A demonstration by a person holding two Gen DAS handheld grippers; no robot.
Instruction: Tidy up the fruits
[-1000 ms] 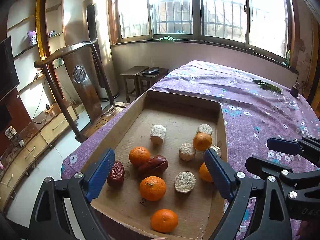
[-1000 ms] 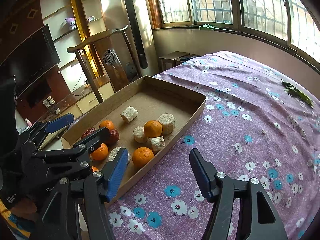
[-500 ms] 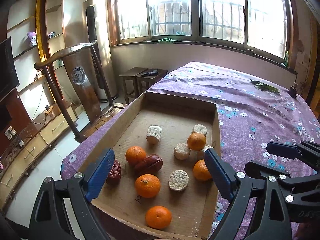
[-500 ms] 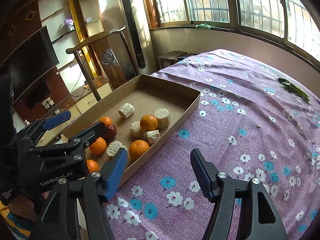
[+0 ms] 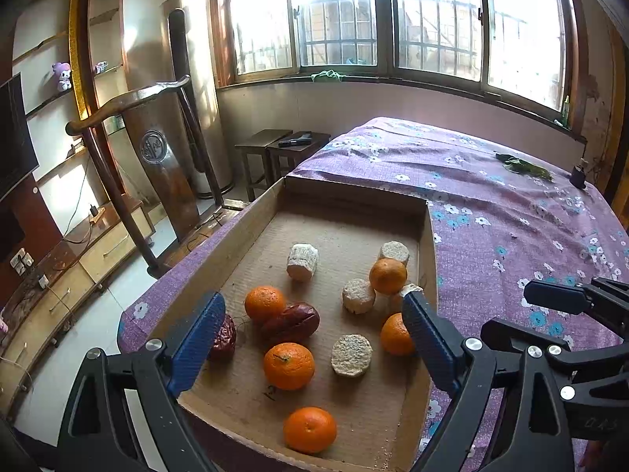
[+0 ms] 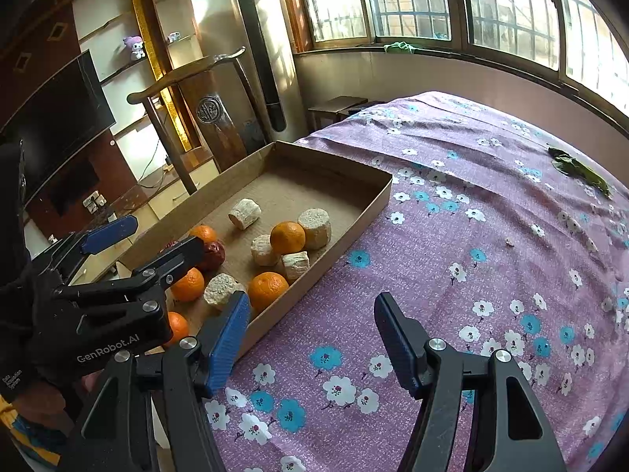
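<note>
**A:** Where do your grippers stand over the fruit?

**B:** Your left gripper (image 5: 310,338) hangs above the near end of the cardboard tray (image 5: 251,232), jaws spread wide and holding nothing. Between its blue fingers (image 5: 194,344) you see most of the fruit: an orange (image 5: 289,365) almost midway between the tips, a second orange (image 5: 309,429) closer to you by the near wall, and a third (image 5: 264,303) touching a dark red date (image 5: 291,323). Another date (image 5: 223,337) sits half hidden behind the left finger.

**A:** And the pale pieces?

**B:** Round whitish chunks – I can't tell what they are. One (image 5: 351,354) lies flat just beside the middle orange, one (image 5: 302,261) lies on its side farther in, and the others cluster by the right wall around an orange (image 5: 388,276). One more orange (image 5: 396,334) is partly behind your right-side finger.

**A:** The right gripper?

**B:** Your right gripper (image 6: 310,334) is also wide open and empty – it hovers over the purple flowered bedspread (image 6: 471,236), just outside the tray's long wall (image 6: 314,287). The nearest fruit to it is an orange (image 6: 268,289) just beyond its left finger, against that wall. The tray rests on the bed near its edge, and a green leaf (image 6: 578,171) lies well apart on the far side.
</note>
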